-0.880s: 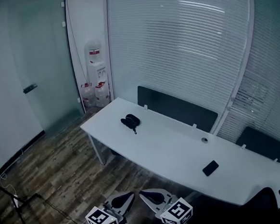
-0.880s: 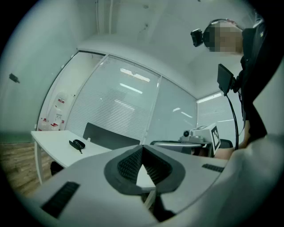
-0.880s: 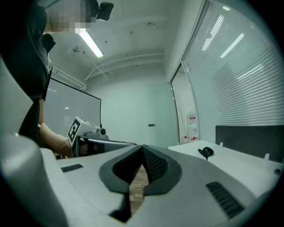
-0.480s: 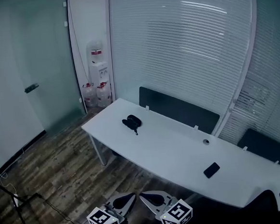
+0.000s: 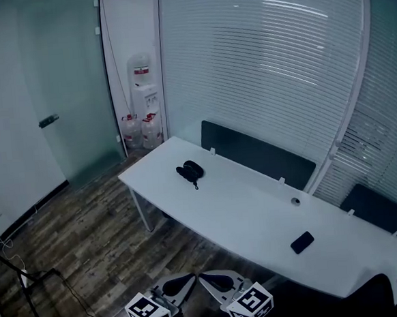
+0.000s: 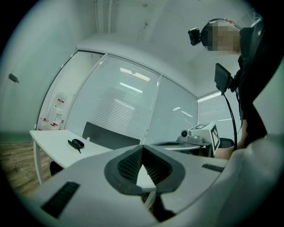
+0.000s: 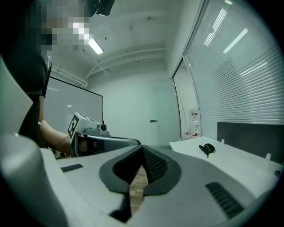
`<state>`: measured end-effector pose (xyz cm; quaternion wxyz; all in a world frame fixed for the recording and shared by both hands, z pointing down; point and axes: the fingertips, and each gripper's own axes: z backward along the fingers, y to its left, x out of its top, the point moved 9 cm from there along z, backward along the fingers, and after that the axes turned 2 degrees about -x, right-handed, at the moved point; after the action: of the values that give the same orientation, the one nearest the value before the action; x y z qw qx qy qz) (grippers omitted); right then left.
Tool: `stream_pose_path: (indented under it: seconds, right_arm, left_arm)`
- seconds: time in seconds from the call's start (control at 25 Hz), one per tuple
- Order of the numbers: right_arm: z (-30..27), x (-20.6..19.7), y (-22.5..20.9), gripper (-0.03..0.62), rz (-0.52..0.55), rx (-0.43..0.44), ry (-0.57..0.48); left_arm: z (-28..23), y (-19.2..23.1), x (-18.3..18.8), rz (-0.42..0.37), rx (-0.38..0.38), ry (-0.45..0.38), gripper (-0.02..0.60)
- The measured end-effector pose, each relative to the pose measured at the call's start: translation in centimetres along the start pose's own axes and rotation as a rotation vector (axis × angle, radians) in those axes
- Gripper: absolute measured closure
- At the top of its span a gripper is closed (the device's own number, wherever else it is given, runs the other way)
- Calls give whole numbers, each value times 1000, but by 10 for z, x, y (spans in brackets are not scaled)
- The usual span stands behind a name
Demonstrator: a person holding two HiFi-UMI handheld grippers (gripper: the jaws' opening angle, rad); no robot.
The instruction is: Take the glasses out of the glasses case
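Both tools are held low against the person's body, side by side, approx. level. Judged a carry posture; task not begun.

- L tool (image 6: 142, 153): tips together, nothing betw. them.
- R tool (image 7: 143, 153): same, empty.
- Case (image 5: 189, 170): looks closed, lies on the surface (image 5: 244, 212) near its far left end, ~12 o'clock from the tools, well apart.
- Phone (image 5: 301, 242): 2 o'clock, off the route.
- Floor (image 5: 88, 238): lies betw. person & surface; no obstacle seen on the approach.
- Dispenser (image 5: 144, 97): 11 o'clock, beyond the surface.

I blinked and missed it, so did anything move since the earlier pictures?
Nothing grabbed or dropped. Only the view slid a little: the glasses case, the phone and the table sit slightly further right in the picture. The left tongs and the right tongs stay shut, empty, short of the table.
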<state>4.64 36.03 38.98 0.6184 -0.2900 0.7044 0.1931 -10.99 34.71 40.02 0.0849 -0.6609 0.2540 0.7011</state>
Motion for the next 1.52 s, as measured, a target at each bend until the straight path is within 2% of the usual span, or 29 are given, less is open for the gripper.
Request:
stream_pose_path:
  seconds: [0.44,0.92,1.12,1.52]
  right_arm:
    - [8,-1,-6,579,-1,31,-22]
    - [11,-4,-17,579,4,48,-29]
    - [1,-8,-28,579,-7,33,-17]
    - [-39,-9,-66,579,-51,-25,-12]
  left_arm:
    - [-8,-12,-2,-8,33,26,580]
    - [-19,-15,-6,-8,77,18,581]
    - [-26,1,-9,-9,57,28,581]
    - [-50,59,-6,13,10,45,581]
